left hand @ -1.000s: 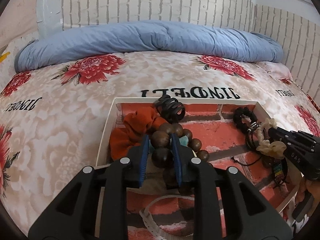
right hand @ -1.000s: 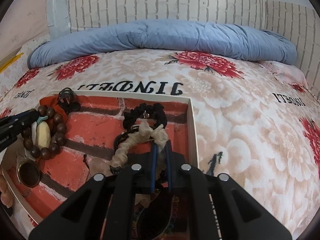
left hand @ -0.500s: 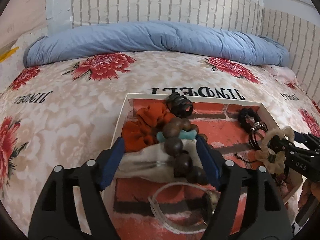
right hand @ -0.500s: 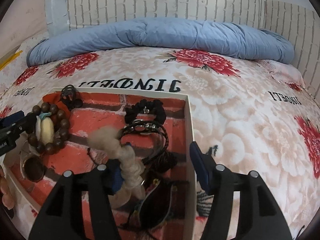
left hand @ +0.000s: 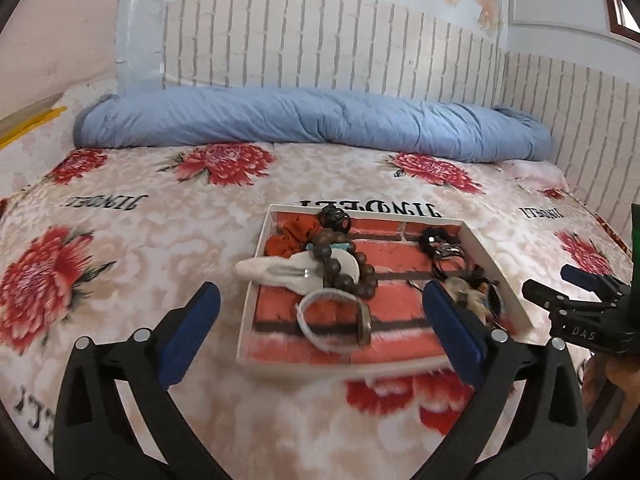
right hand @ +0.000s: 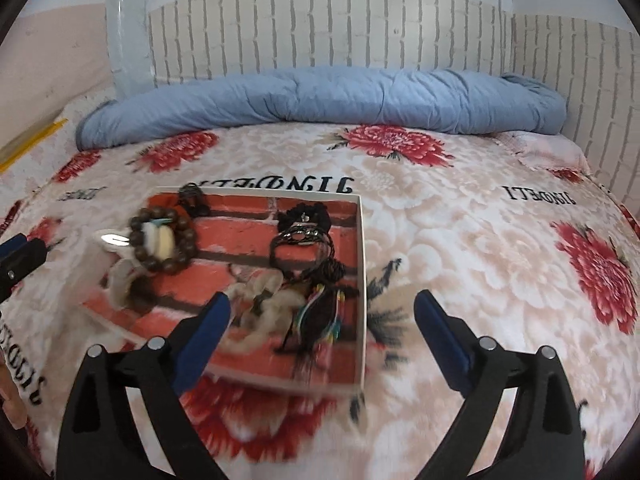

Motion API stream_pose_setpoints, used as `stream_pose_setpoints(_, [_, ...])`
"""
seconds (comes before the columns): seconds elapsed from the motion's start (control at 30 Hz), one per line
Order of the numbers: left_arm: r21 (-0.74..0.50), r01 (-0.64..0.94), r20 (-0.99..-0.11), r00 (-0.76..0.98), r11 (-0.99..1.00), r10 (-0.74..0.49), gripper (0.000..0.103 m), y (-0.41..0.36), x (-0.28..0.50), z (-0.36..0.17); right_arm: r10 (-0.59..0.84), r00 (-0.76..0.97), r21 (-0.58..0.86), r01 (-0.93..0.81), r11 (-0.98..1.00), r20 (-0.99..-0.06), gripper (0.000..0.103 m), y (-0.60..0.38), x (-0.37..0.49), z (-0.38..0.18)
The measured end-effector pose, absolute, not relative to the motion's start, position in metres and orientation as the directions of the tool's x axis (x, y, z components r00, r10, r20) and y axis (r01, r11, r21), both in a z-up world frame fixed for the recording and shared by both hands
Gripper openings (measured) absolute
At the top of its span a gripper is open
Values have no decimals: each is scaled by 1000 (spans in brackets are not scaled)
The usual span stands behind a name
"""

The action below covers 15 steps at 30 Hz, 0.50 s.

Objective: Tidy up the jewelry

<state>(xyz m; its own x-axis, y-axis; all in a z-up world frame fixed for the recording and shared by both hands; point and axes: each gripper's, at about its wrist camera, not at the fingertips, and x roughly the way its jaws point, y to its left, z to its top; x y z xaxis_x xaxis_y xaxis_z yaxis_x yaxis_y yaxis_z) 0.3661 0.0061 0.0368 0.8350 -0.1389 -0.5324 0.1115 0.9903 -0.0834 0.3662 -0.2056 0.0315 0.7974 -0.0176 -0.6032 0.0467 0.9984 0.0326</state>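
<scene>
A shallow white tray [left hand: 498,280] with a red brick-pattern floor lies on the bed; it also shows in the right wrist view [right hand: 362,264]. In it lie a brown wooden bead bracelet [left hand: 344,270], an orange scrunchie [left hand: 288,236], a black coil tie [left hand: 334,218], black cord bracelets [left hand: 444,250], a cream scrunchie [right hand: 268,304] and a white band [left hand: 324,320]. My left gripper [left hand: 320,332] is open and empty, held back above the tray's near edge. My right gripper [right hand: 320,328] is open and empty, over the tray's near right part.
The floral bedspread [left hand: 140,248] surrounds the tray. A rolled blue quilt [left hand: 304,120] lies along the far side under a white brick-pattern wall [left hand: 320,48]. The right gripper shows at the right edge of the left wrist view [left hand: 580,304].
Both grippers opened wide, let go of the bead bracelet and the cream scrunchie, and pulled back and up from the tray. The items now lie in the tray.
</scene>
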Motion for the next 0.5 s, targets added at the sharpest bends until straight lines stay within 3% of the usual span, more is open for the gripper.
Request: stream_pose_setpoints(0.5, [-19, 47, -390, 919, 999, -51, 98, 5, 197, 56, -5, 869, 3, 7, 1000, -495, 99, -190, 212, 45])
